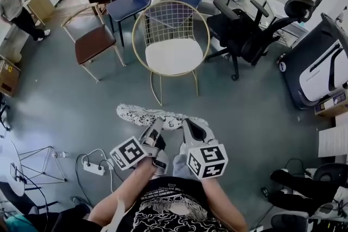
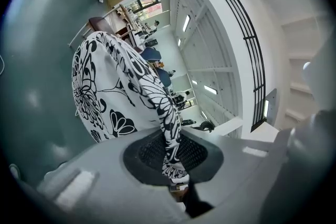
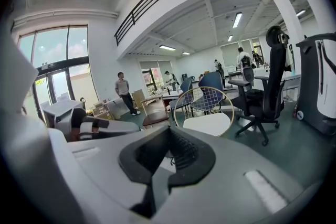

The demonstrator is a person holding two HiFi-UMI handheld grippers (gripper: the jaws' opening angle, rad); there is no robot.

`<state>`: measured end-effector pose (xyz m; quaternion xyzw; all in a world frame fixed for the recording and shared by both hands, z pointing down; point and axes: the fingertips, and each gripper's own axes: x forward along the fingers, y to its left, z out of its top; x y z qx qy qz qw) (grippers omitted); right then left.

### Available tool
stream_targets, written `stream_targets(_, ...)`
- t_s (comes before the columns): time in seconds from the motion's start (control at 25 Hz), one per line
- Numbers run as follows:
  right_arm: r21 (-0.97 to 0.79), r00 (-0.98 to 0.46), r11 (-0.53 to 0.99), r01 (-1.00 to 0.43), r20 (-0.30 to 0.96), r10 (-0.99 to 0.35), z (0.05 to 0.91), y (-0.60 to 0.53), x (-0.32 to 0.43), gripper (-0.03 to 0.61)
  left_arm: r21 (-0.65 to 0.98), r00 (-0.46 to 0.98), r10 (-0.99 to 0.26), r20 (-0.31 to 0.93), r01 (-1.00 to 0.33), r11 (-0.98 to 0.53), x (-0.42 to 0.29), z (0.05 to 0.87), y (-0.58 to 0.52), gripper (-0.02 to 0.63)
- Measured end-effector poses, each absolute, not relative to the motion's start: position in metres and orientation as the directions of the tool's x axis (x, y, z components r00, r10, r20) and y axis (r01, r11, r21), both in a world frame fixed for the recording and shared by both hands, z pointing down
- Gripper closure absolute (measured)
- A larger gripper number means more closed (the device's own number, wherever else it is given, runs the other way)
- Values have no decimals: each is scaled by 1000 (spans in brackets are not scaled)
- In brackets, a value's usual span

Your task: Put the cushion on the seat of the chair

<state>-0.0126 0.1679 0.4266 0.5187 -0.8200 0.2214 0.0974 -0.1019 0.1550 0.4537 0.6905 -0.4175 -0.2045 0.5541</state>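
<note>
Head view: two grippers hold a black-and-white floral cushion [image 1: 157, 117] in front of a round gold wire chair [image 1: 142, 18].

Left gripper [image 1: 155, 130] has its jaws clamped on the cushion's edge; in its own view the fabric runs up from between the dark pads [image 2: 157, 152] and billows out to the left. The cushion stretches flat between the grippers, low over the grey-green floor [image 1: 70, 100]. Right gripper [image 1: 193, 129] meets the cushion's right end, its jaws closed on a sliver of pale patterned fabric. The chair's white seat [image 1: 173, 54] lies just beyond, apart from the cushion.
</note>
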Motion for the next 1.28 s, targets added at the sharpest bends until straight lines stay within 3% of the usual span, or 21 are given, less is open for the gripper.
stream_targets(0.56, -306, -493, 394, -867, 410, -767, 430, 59, 55, 581, 923, 527, -819, 227, -384, 10, -38, 458, 50, 591)
stream_targets(1.28, -310, -542, 449, -838, 377, -751, 424, 25, 82, 581, 908, 493, -845, 207, -419, -22, -13, 447, 17, 589)
